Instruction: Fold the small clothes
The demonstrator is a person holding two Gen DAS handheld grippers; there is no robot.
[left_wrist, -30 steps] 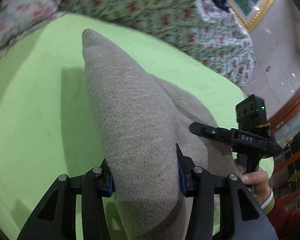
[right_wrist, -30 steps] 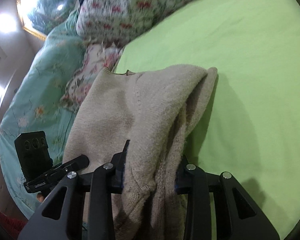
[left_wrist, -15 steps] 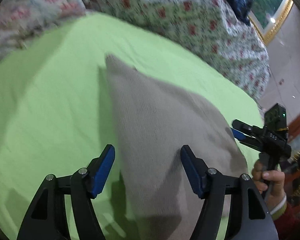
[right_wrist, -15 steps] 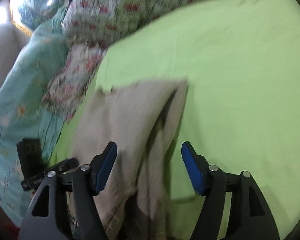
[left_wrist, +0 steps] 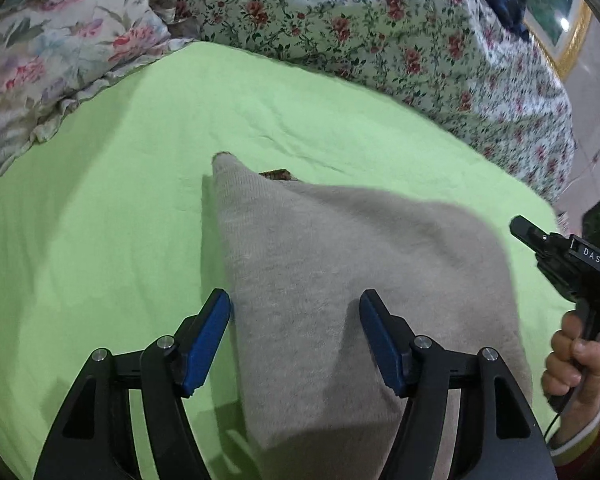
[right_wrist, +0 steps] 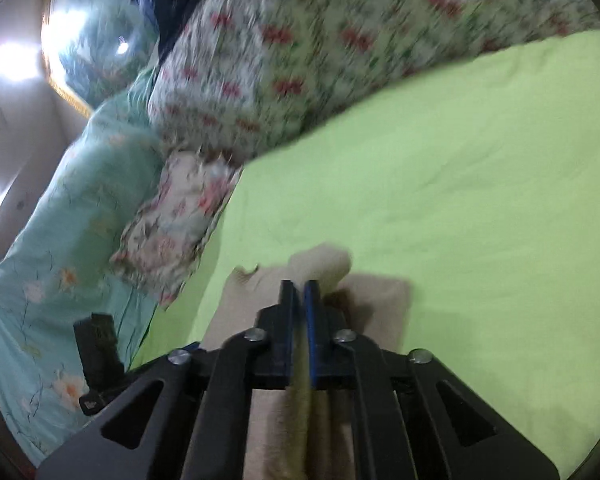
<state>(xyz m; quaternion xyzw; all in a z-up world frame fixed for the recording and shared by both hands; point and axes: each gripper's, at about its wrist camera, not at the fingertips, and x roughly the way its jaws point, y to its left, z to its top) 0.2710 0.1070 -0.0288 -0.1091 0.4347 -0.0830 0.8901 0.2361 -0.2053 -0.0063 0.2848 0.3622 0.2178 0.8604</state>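
Observation:
A beige knitted garment (left_wrist: 340, 280) lies folded on the green bed sheet (left_wrist: 100, 220). My left gripper (left_wrist: 294, 320) is open above its near part, the blue pads either side of the cloth and apart from it. The right gripper shows in the left wrist view (left_wrist: 556, 248) at the right edge, held by a hand. In the right wrist view my right gripper (right_wrist: 300, 292) is shut with nothing between the pads, above the garment (right_wrist: 380, 304). The view is blurred. The left gripper's body (right_wrist: 98, 344) shows at lower left.
A floral quilt (left_wrist: 360, 20) is piled along the far side of the sheet. A floral pillow (left_wrist: 52, 64) lies at the far left. A teal floral cover (right_wrist: 60, 220) hangs off the bed side. A framed picture (left_wrist: 560, 28) hangs on the wall.
Both grippers let go of the garment, which dropped flat onto the sheet. The left gripper stayed open and drew back. The right gripper opened, then shut empty.

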